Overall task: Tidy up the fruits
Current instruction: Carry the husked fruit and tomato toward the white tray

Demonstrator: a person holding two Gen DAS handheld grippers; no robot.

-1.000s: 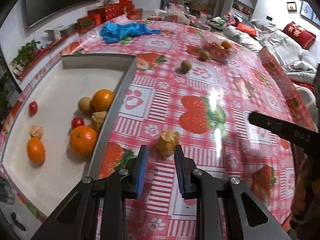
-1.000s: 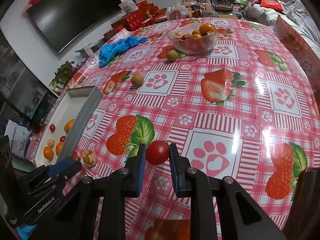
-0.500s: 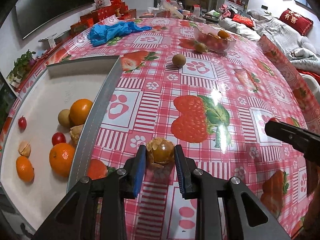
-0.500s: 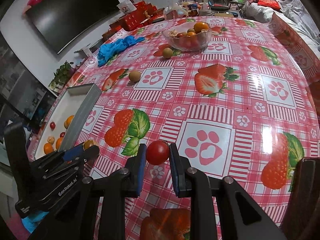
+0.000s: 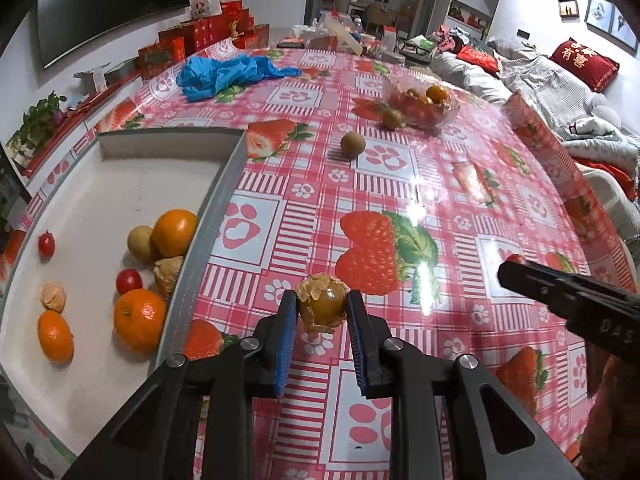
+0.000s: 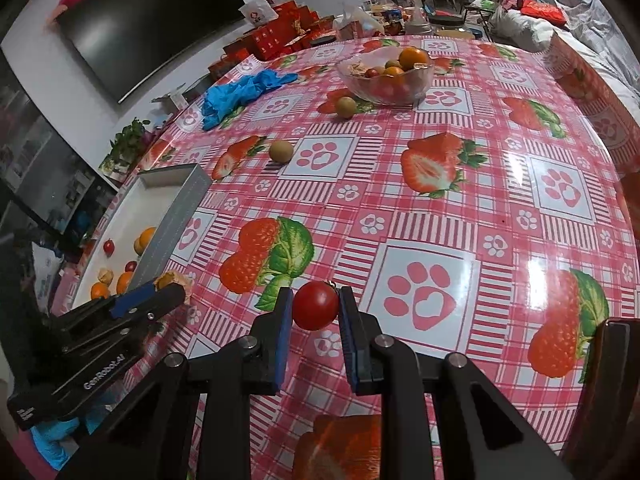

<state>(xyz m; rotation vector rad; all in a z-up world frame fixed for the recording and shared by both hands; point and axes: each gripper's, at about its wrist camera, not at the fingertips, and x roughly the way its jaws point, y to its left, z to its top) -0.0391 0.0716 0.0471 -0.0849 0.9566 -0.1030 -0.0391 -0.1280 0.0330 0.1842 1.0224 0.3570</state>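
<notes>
I have a husked golden berry (image 5: pixel 321 303) pinched between the blue pads of my left gripper (image 5: pixel 321 320), its papery husk peeled back over the top, and the jaws are closed in tight on it. It sits just above the tablecloth (image 5: pixel 440 184) near the edge of the table closest to me, and I cannot tell whether it has cleared the cloth yet. My right gripper (image 6: pixel 315 312) is clamped down on a cherry tomato (image 6: pixel 315 306), also low over the near part of the table, and its black tip pokes into the left view from the right.

The relation that matters is the white tray (image 5: pixel 224 184): it lies to the left of both grippers, along the left edge of the table, with its grey side wall between the berry and the tray floor. The left gripper is just beside that wall; the right one is farther off, with the left gripper between it and the tray. So I judge the berry should go first, lifted over the wall and set down among the oranges (image 5: pixel 139 320), small tomatoes (image 5: pixel 129 281) and other husked berries (image 5: pixel 169 273) already there.

Farther out, a kiwi (image 5: pixel 353 143) sits mid-table, another (image 5: pixel 392 118) rests by the glass bowl (image 5: pixel 420 100) of fruit towards the far edge, and blue gloves (image 5: pixel 228 74) lie at the far left.
</notes>
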